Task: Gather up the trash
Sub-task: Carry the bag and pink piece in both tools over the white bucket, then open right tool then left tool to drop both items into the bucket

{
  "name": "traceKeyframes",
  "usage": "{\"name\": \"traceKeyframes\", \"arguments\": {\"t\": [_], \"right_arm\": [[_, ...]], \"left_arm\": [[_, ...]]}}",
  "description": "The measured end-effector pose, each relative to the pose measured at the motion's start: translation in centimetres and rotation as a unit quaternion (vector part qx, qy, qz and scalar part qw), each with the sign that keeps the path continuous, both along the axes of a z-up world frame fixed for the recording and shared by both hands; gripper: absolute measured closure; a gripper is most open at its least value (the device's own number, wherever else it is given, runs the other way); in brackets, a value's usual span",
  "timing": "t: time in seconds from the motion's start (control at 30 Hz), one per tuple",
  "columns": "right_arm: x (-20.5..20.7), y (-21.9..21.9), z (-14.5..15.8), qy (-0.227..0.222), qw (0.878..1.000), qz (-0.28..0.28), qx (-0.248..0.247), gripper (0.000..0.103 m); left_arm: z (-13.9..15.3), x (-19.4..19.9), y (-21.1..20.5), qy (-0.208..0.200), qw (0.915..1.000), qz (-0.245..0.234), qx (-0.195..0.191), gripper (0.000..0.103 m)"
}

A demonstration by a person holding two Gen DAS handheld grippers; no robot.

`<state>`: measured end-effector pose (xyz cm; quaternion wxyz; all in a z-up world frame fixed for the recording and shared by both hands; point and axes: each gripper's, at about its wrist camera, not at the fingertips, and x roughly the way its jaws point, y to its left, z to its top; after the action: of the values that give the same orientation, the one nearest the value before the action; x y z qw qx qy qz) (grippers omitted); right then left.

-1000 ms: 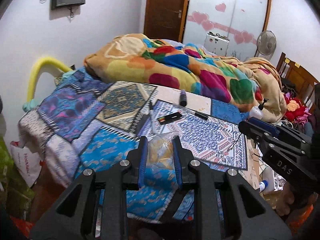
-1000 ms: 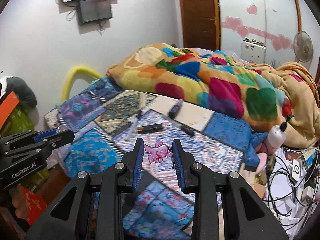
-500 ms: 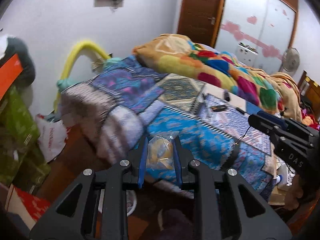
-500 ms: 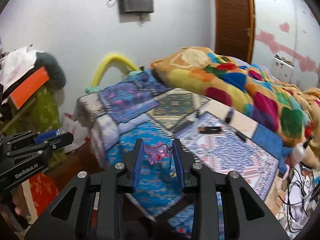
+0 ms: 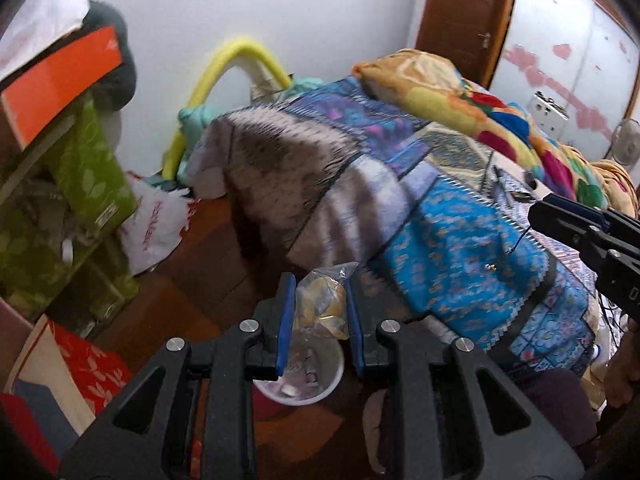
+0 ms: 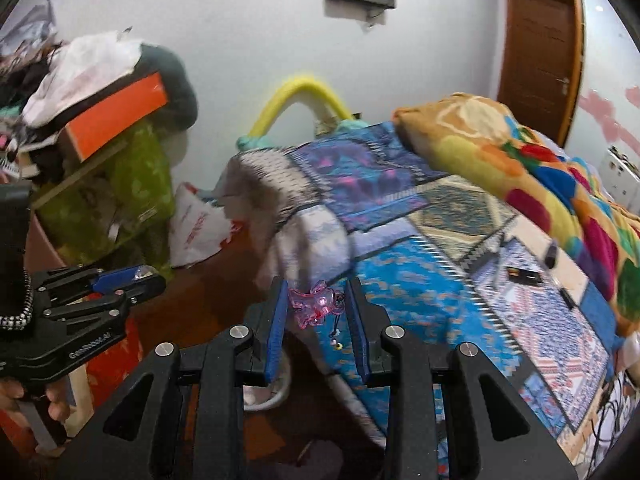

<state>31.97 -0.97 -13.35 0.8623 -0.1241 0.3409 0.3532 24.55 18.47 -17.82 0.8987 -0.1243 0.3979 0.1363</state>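
Note:
My left gripper (image 5: 320, 304) is shut on a crumpled clear plastic bag with yellow contents (image 5: 322, 304) and holds it above a white round bin (image 5: 320, 388) on the floor beside the bed. My right gripper (image 6: 318, 308) is shut on a pink translucent plastic trinket (image 6: 314, 304) with a beaded string hanging from it, held off the bed's edge. The bin's rim shows partly under the right gripper (image 6: 276, 400). Each gripper shows in the other's view: the right (image 5: 588, 240), the left (image 6: 80, 304).
The bed (image 5: 452, 240) with a blue patterned sheet and a colourful blanket (image 6: 520, 160) lies to the right, with pens and small dark items (image 6: 524, 276) on it. Green boxes (image 5: 80, 184), an orange box (image 5: 60, 80) and a white plastic bag (image 5: 156, 224) crowd the left. The floor is brown wood.
Both grippers have swung left and down off the bed toward the floor, each still holding its item. The white bin has come into view below the left gripper.

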Motion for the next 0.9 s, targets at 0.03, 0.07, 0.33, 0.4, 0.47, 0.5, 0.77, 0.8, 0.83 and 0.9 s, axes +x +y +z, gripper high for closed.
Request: {"name": "traceKeyframes", "arguments": {"t": [0.03, 0.07, 0.33, 0.4, 0.47, 0.5, 0.77, 0.8, 0.83, 0.9], "right_arm": [[-0.2, 0.6, -0.3, 0.003, 1.000, 0.006, -0.001, 0.076], [-0.3, 1.1, -0.5, 0.005, 1.000, 0.011, -0.003, 0.076], [0.0, 5.9, -4.3, 0.078, 0.995, 0.060, -0.023, 0.076], [0.4, 7.3, -5.9, 0.108, 0.991, 0.073, -0.033, 0.076], [0.6, 8.2, -7.0, 0.132, 0.987, 0.082, -0.039, 0.076], [0.8, 8.7, -7.8, 0.148, 0.984, 0.087, -0.042, 0.076], [1.5, 11.2, -11.0, 0.211, 0.969, 0.116, -0.066, 0.073], [1.5, 11.4, -11.3, 0.217, 0.967, 0.119, -0.068, 0.069], [1.7, 11.3, -11.2, 0.218, 0.966, 0.119, -0.067, 0.066], [1.9, 11.1, -11.2, 0.215, 0.968, 0.114, -0.063, 0.060]], "left_arm": [[-0.5, -0.2, 0.5, 0.003, 1.0000, 0.005, -0.004, 0.079], [-1.0, -0.4, 1.1, 0.007, 0.9999, 0.011, -0.010, 0.079], [-5.5, -0.9, 3.4, 0.043, 0.9976, 0.035, -0.041, 0.079], [-6.8, -0.8, 3.6, 0.055, 0.9966, 0.037, -0.049, 0.079], [-8.1, -0.5, 3.7, 0.069, 0.9954, 0.038, -0.054, 0.079], [-8.7, -0.4, 3.8, 0.074, 0.9948, 0.039, -0.058, 0.079], [-12.0, 1.2, 4.4, 0.106, 0.9900, 0.040, -0.085, 0.079], [-12.1, 1.4, 4.5, 0.108, 0.9894, 0.040, -0.089, 0.079], [-12.3, 1.6, 4.6, 0.110, 0.9887, 0.040, -0.094, 0.079], [-12.5, 2.0, 4.8, 0.111, 0.9877, 0.041, -0.102, 0.079]]}}
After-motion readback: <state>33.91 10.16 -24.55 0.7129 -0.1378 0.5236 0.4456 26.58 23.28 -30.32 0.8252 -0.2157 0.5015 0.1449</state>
